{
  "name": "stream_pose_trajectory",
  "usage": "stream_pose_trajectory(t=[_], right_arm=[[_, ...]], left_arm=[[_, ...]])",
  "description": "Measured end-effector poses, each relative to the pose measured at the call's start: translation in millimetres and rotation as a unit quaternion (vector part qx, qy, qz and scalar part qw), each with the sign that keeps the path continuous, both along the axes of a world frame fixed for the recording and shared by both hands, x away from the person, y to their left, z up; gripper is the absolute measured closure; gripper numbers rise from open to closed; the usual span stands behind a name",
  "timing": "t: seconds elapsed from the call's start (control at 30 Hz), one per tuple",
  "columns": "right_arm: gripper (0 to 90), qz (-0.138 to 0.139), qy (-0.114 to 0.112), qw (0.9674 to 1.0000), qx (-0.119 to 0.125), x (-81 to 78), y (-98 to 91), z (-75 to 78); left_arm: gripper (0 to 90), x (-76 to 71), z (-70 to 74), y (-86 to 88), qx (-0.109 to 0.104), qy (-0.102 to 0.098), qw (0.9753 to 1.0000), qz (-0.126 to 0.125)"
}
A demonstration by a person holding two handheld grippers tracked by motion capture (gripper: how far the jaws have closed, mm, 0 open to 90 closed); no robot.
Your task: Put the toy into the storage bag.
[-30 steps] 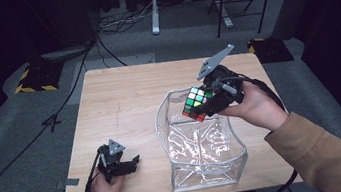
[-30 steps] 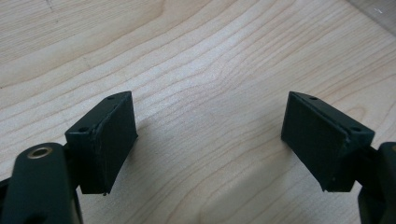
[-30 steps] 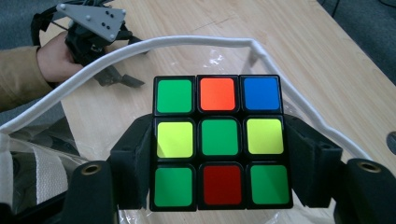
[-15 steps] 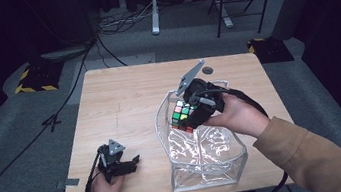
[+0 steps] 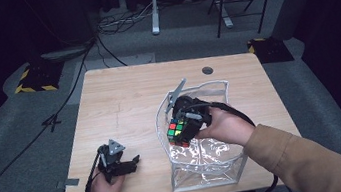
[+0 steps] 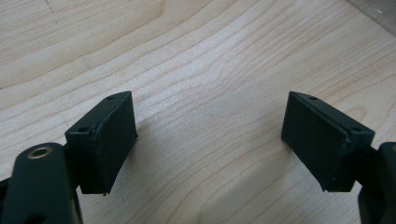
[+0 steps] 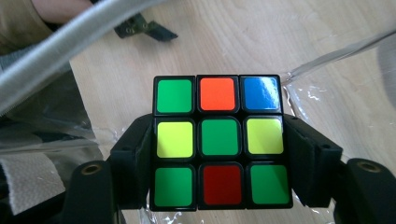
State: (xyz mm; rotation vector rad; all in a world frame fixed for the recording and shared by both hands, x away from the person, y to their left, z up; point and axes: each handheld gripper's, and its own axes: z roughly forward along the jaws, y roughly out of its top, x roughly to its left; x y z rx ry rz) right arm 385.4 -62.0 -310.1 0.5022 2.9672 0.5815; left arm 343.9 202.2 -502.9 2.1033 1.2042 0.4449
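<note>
The right gripper (image 5: 179, 131) has its jaws clamped on opposite sides of the cube (image 7: 219, 140), which sits squarely between them at the mouth of the clear bag (image 5: 203, 164). Picking up looks done; what is left is lowering the cube inside and letting go. The cube is scrambled: the face toward the jaws' camera is mostly green, with two yellow, orange, blue and red squares, glossy on black edges. The left gripper (image 6: 210, 140) rests on the counter (image 6: 210, 56), jaws wide with nothing between them.
</note>
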Motion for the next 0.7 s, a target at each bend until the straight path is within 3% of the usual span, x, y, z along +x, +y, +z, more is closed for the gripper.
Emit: stream_pose_trajectory(t=[0.07, 0.33, 0.47, 0.7], right_arm=[[33.9, 0.008, 0.013, 0.9999, -0.006, -1.3, 2.4, -7.0], [33.9, 0.036, 0.029, 0.9986, -0.024, -8.9, 6.5, -22.7], [33.9, 0.043, 0.032, 0.9981, -0.029, -10.8, 7.5, -26.1], [33.9, 0.04, 0.056, 0.997, -0.035, -14.8, 9.6, -37.3]], left_arm=[[18.4, 0.0, 0.2, 0.1, 0.001, 0.001, 1.0, 0.0], [18.5, 0.1, 0.1, 0.1, 0.001, 0.0, 1.0, -0.001], [18.5, 0.0, 0.3, 0.2, 0.002, 0.001, 1.0, -0.001], [18.5, 0.1, 0.2, 0.2, 0.001, 0.0, 1.0, -0.001]])
